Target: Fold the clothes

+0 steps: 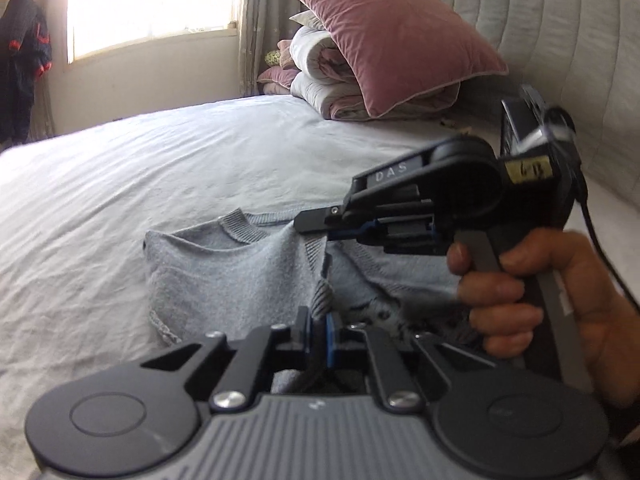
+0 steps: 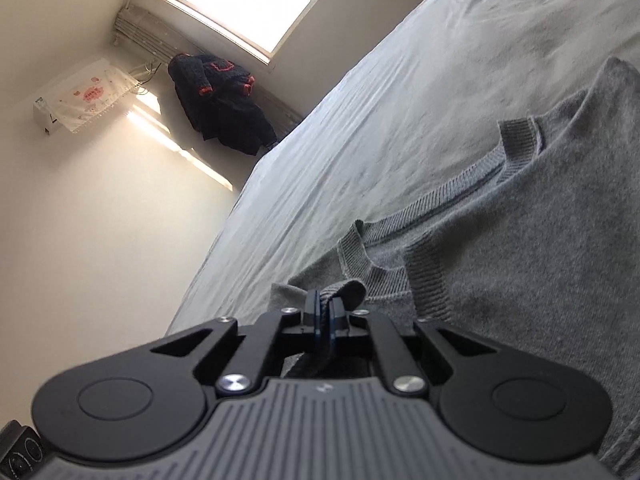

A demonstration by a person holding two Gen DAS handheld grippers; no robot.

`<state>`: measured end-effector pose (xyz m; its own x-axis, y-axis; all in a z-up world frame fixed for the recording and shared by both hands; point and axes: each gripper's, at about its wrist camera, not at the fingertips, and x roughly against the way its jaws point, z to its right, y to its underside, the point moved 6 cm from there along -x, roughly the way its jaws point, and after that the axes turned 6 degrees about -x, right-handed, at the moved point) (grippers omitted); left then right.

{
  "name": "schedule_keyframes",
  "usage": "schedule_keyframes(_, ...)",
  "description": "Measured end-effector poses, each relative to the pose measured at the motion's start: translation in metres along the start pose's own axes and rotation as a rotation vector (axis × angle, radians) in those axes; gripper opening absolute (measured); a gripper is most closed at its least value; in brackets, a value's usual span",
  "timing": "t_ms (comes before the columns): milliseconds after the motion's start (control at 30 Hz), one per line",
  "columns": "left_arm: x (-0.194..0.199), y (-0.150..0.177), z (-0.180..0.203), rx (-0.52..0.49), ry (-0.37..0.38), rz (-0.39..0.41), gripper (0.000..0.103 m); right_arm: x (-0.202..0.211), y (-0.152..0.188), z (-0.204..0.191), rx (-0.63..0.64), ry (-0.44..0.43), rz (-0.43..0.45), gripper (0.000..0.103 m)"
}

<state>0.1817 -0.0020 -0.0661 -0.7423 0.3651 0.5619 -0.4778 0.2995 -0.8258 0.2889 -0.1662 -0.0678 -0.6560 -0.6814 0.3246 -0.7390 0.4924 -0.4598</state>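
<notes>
Grey sweater point(image 1: 224, 280) lay lengthwise up the bed point(image 1: 120, 168); left gripper point(image 1: 320, 326) and right gripper point(image 2: 325, 312) both had jaws clamped on its near hem.

Pink velvet pillow point(image 1: 394, 36) leaning on folded quilts point(image 1: 320, 80); grey padded headboard point(image 1: 560, 40); dark jacket point(image 2: 224, 100) hanging beside bright window point(image 2: 256, 4); wall-mounted air conditioner point(image 2: 84, 96) under patterned cloth

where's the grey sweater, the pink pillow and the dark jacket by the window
grey sweater point(image 1: 224, 276), left wrist view, on its flat body below the neckline
pink pillow point(image 1: 396, 36), left wrist view, middle of its velvet face
dark jacket point(image 2: 224, 100), right wrist view, on its hanging body
</notes>
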Motion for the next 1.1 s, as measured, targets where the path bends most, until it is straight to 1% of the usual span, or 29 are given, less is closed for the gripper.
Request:
schedule_keyframes(133, -0.006, -0.005, 0.001, 0.057, 0.051, 0.006, 0.008, 0.007, -0.005, 0.003, 0.003, 0.005, 0.029, 0.007)
schedule_keyframes(200, -0.012, -0.004, 0.004, 0.072, 0.077, 0.002, 0.008, 0.001, -0.006, 0.002, -0.002, 0.013, 0.043, 0.007)
schedule_keyframes(333, -0.023, 0.001, 0.010, 0.090, 0.123, -0.026, 0.012, -0.006, -0.003, 0.012, 0.002, 0.072, 0.037, 0.007)
schedule_keyframes(400, -0.027, 0.000, 0.017, 0.094, 0.171, -0.030, 0.026, -0.008, -0.001, 0.016, 0.006, 0.094, 0.029, 0.007)
schedule_keyframes(433, -0.027, 0.001, 0.021, 0.094, 0.196, -0.030, 0.027, -0.008, 0.000, 0.016, 0.007, 0.097, 0.028, 0.007)
schedule_keyframes(500, -0.029, 0.001, 0.028, 0.088, 0.235, -0.034, 0.037, -0.006, 0.001, 0.017, 0.009, 0.102, 0.027, 0.007)
schedule_keyframes(567, -0.035, 0.001, 0.033, 0.080, 0.264, -0.046, 0.038, -0.006, 0.002, 0.018, 0.010, 0.109, 0.022, 0.007)
schedule_keyframes(600, -0.036, 0.000, 0.034, 0.085, 0.265, -0.058, 0.038, -0.006, 0.002, 0.017, 0.010, 0.114, 0.019, 0.007)
schedule_keyframes(633, -0.037, -0.001, 0.035, 0.090, 0.266, -0.067, 0.038, -0.006, 0.003, 0.017, 0.010, 0.118, 0.016, 0.010)
schedule_keyframes(667, -0.033, -0.004, 0.036, 0.091, 0.266, -0.060, 0.038, -0.006, 0.003, 0.017, 0.010, 0.123, 0.013, 0.014)
schedule_keyframes(700, -0.028, -0.007, 0.036, 0.092, 0.266, -0.051, 0.038, -0.006, 0.002, 0.017, 0.014, 0.130, 0.016, 0.014)
schedule_keyframes(733, -0.021, -0.010, 0.037, 0.087, 0.264, -0.039, 0.039, -0.005, 0.001, 0.016, 0.018, 0.137, 0.019, 0.014)
schedule_keyframes(767, -0.015, -0.012, 0.037, 0.074, 0.253, -0.031, 0.044, -0.004, 0.000, 0.016, 0.021, 0.143, 0.022, 0.015)
schedule_keyframes(800, -0.010, -0.012, 0.038, 0.049, 0.233, -0.025, 0.049, -0.003, -0.001, 0.016, 0.020, 0.146, 0.023, 0.015)
schedule_keyframes(867, -0.006, -0.008, 0.039, -0.035, 0.191, -0.023, 0.055, 0.000, -0.004, 0.020, -0.007, 0.161, 0.025, 0.016)
schedule_keyframes(933, -0.010, 0.000, 0.039, -0.119, 0.137, -0.051, 0.055, 0.003, -0.005, 0.023, -0.051, 0.159, 0.004, 0.016)
schedule_keyframes(967, -0.013, 0.003, 0.039, -0.146, 0.116, -0.063, 0.055, 0.005, -0.005, 0.023, -0.072, 0.152, -0.011, 0.016)
schedule_keyframes(1067, -0.020, 0.011, 0.041, -0.188, 0.118, -0.078, 0.054, 0.005, -0.005, 0.021, -0.087, 0.139, -0.056, 0.017)
schedule_keyframes(1100, -0.023, 0.013, 0.042, -0.200, 0.114, -0.080, 0.051, 0.004, -0.006, 0.021, -0.089, 0.137, -0.070, 0.017)
